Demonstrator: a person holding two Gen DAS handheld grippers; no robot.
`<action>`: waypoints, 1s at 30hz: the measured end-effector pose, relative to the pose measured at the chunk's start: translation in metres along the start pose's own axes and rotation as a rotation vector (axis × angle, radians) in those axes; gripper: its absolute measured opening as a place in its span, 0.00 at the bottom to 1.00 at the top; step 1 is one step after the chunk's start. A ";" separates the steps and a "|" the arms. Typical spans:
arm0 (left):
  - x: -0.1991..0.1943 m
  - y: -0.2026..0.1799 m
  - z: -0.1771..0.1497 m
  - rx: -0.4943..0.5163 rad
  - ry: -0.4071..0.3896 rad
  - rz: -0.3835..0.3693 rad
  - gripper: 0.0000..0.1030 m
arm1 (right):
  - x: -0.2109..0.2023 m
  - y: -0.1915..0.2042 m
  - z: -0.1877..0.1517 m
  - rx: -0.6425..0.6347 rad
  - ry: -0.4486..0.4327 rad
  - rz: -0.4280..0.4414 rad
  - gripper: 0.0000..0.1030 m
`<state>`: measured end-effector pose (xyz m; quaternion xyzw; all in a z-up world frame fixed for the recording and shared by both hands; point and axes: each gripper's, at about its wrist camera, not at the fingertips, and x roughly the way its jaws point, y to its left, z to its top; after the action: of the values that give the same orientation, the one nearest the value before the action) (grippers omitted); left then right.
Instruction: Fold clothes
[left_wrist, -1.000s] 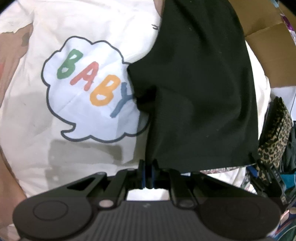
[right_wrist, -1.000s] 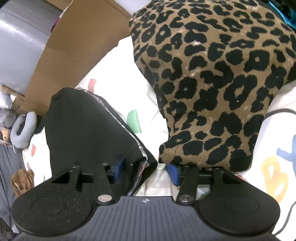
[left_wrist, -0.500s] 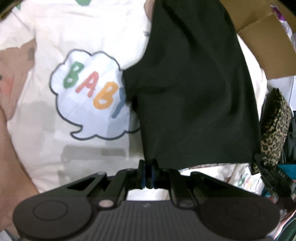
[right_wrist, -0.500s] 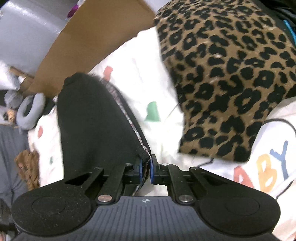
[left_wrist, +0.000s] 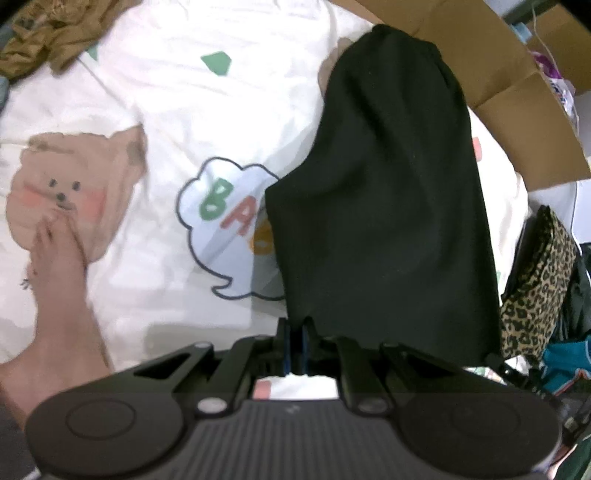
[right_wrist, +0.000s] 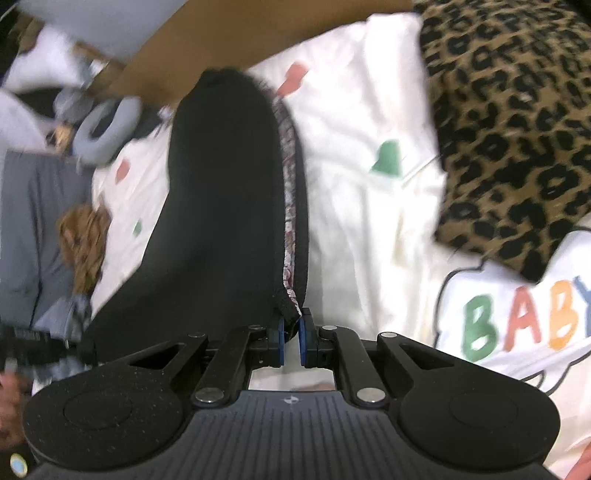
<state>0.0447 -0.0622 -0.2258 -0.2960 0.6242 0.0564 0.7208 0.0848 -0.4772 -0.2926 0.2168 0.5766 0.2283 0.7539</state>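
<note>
A: How do the jaws of the left gripper stand?

B: Together, clamped on the near edge of the black garment. In the left wrist view the cloth rises from the blue pads at the lower middle of the frame and fills the centre and right, its far end near the top.

A: And the right gripper?

B: Also pinched on that garment, at a corner where a patterned inner hem shows along the edge. A narrow slit remains between the pads, with the fabric caught in it.

A: What lies under the cloth?

B: A white bedsheet with a cloud print spelling coloured letters; the garment covers part of the cloud in the left view, while the right view shows the letters uncovered at the right edge.

A: What does only one view show?

B: The left view alone shows a bare foot on a bear print at the left. The right view alone shows a grey ring-shaped object at the upper left. The leopard-print fabric fills the right view's upper right, yet is only a sliver at the left view's right edge. Brown cardboard sits at the top right of the left view.
</note>
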 end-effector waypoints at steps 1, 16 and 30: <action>-0.001 0.001 0.000 0.005 0.000 0.007 0.06 | 0.001 0.002 -0.001 -0.014 0.012 0.003 0.05; 0.100 0.018 -0.004 0.047 0.164 0.118 0.06 | 0.040 -0.021 -0.017 -0.095 0.078 -0.086 0.11; 0.112 0.028 -0.007 0.054 0.182 0.122 0.07 | 0.058 -0.044 0.011 -0.033 0.131 0.016 0.43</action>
<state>0.0500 -0.0752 -0.3410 -0.2419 0.7054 0.0559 0.6640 0.1133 -0.4785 -0.3599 0.1936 0.6189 0.2575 0.7163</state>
